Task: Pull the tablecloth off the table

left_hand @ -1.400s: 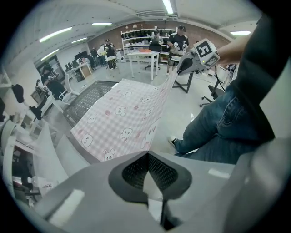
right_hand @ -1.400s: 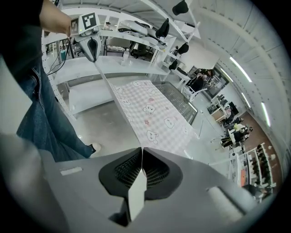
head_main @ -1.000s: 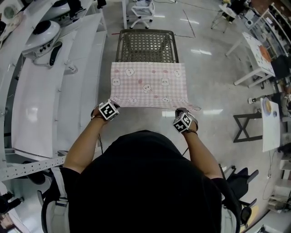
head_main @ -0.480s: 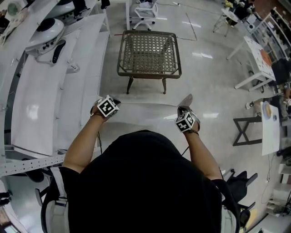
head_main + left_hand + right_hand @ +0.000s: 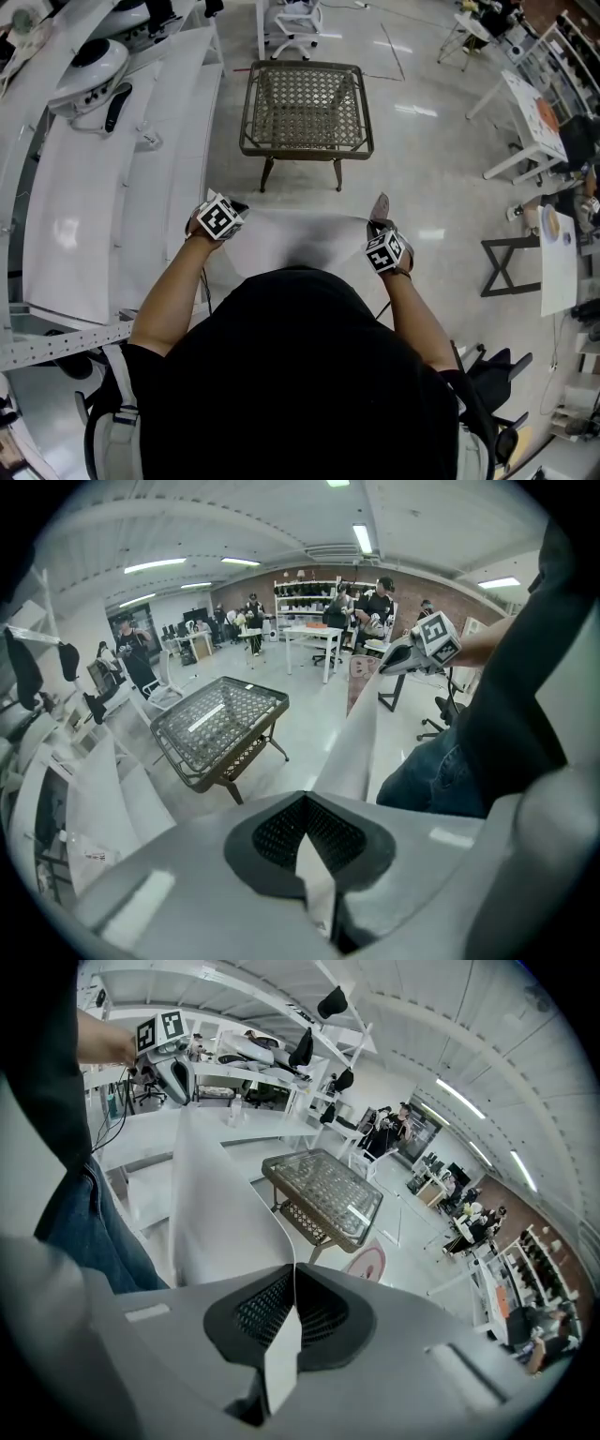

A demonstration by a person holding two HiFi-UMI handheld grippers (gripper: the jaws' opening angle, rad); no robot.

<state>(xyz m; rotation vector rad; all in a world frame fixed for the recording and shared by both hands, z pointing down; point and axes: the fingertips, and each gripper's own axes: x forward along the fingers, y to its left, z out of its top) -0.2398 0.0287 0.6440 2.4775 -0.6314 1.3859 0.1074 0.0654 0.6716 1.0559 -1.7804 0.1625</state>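
Observation:
The tablecloth (image 5: 298,240) hangs off the table between my two grippers, its white underside facing up and a pink corner poking out by the right one. The wicker-topped table (image 5: 307,97) stands bare beyond it. My left gripper (image 5: 232,209) is shut on the cloth's left corner. My right gripper (image 5: 379,221) is shut on the right corner. In the left gripper view the jaws (image 5: 305,834) pinch the cloth (image 5: 354,738), with the table (image 5: 220,726) behind. In the right gripper view the jaws (image 5: 292,1283) clamp the cloth (image 5: 217,1211) in front of the table (image 5: 324,1194).
Long white benches (image 5: 112,187) run along the left. A white office chair (image 5: 295,21) stands behind the table. At the right are a white desk (image 5: 532,120) and a black frame stand (image 5: 506,264). People stand far off in the left gripper view.
A second ago the pink checked cloth lay spread on the table. It has come off towards me and now sags between the grippers, which rose a little. The table top is bare.

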